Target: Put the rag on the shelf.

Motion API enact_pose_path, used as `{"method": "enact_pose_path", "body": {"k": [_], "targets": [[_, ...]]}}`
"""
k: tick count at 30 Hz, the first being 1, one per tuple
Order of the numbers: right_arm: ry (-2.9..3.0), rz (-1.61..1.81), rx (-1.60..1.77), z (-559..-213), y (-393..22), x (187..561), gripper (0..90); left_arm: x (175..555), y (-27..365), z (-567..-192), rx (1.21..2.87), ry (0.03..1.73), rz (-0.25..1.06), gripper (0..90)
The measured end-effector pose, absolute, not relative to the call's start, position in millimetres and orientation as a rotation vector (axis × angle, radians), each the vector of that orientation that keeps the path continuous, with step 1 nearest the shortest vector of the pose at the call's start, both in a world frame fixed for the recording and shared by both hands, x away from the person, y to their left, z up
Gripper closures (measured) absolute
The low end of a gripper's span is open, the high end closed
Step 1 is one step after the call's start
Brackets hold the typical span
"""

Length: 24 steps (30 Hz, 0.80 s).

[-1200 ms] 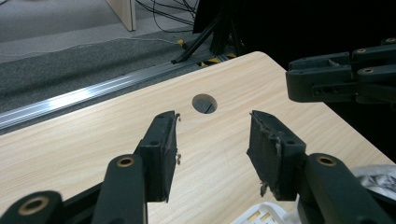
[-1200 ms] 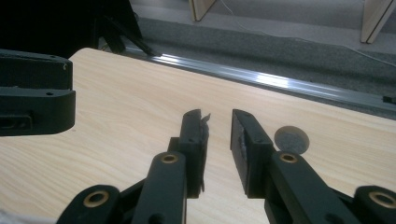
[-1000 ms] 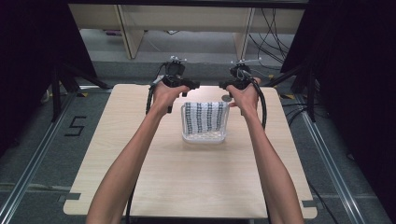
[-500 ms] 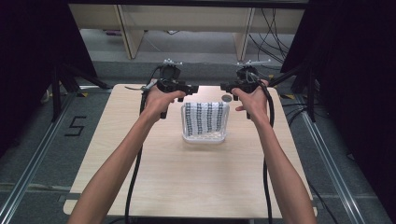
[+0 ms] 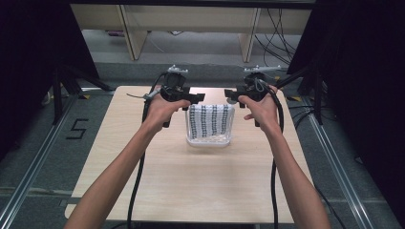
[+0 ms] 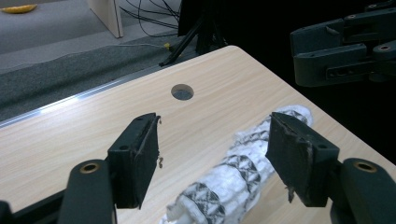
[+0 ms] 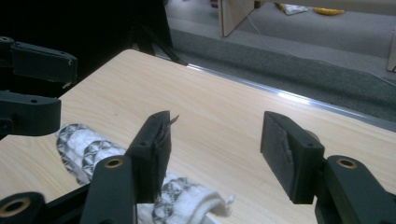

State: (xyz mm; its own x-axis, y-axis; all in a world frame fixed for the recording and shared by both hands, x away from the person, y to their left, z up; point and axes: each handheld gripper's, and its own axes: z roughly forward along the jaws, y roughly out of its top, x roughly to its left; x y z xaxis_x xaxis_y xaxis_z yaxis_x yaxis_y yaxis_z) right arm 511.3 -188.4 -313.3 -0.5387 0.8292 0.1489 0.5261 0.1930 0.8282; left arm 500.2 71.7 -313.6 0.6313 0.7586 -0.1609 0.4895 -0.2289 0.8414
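A folded white towel with a black pattern (image 5: 210,125) lies in the middle of the far half of the wooden table (image 5: 191,181). My left gripper (image 5: 196,98) hovers just above the towel's far left corner and my right gripper (image 5: 231,96) above its far right corner, the two pointing toward each other. In the left gripper view the left gripper (image 6: 215,123) stands open, with the rolled edge of the towel (image 6: 238,177) below its jaws. In the right gripper view the right gripper (image 7: 218,120) is open too, over the towel (image 7: 88,144). Neither holds anything.
A round hole (image 6: 182,92) is cut in the table near its far edge. Beyond the table lie grey floor, black cables (image 5: 272,24) and wooden furniture legs (image 5: 131,28). Black stands flank both sides of the table.
Both hands have risen from the towel's far corners and drawn slightly apart. The towel stays flat on the table.
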Motion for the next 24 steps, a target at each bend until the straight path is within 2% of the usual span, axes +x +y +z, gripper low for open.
{"method": "enact_pose_path", "body": {"k": [13, 24], "targets": [[2.185, 1.292, 1.200, -313, -182, 490, 41.4, 477, 82, -313, 1.871, 0.966, 0.355, 28.3], [2.202, 1.291, 1.152, -311, -180, 475, 40.9, 460, 88, -316, 1.852, 0.950, 0.357, 28.1]]}}
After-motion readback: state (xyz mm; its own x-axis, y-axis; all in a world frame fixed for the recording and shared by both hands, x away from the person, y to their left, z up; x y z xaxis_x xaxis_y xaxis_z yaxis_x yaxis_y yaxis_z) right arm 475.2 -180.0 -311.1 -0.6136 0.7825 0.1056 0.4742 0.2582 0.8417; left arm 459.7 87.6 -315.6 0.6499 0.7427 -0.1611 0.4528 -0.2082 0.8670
